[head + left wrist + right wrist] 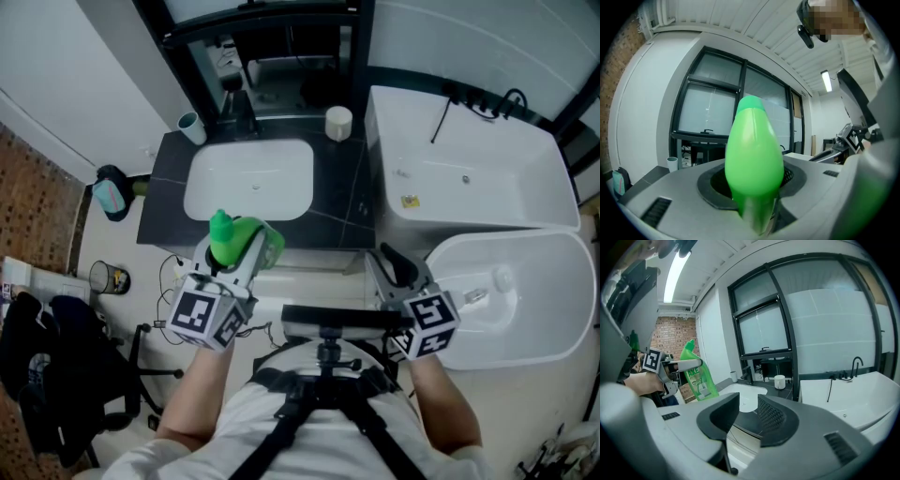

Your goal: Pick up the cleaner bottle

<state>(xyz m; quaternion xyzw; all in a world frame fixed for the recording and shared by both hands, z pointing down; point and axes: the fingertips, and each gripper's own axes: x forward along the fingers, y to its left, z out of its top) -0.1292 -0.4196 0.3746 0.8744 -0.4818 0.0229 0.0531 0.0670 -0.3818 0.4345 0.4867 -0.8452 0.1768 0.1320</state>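
While the left gripper (pixel 249 246) is closed on the green cleaner bottle (pixel 267 240), the bottle sits over the near edge of the dark counter (pixel 339 202), just in front of the white basin (pixel 248 178) and slightly to its left. In the left gripper view the bottle fills the gap between the jaws, both pads pressed against its sides, with the cap end pointing away from the camera. In the right gripper view the same bottle appears at far left, roughly upright with a slight tilt, its label facing the camera and the left gripper's jaw lying across its upper part; it appears to hang off the counter, though its base is partly hidden. The right gripper (pixel 747 414) stands with its jaws apart and nothing between them; only the basin and counter show through the gap. In the head view this gripper is at the near right corner of the counter, well apart from the bottle and beside the white bathtub (pixel 469 178). A white cup (pixel 338 123) stands at the far right of the counter, and a second cup (pixel 192 127) at the far left corner.
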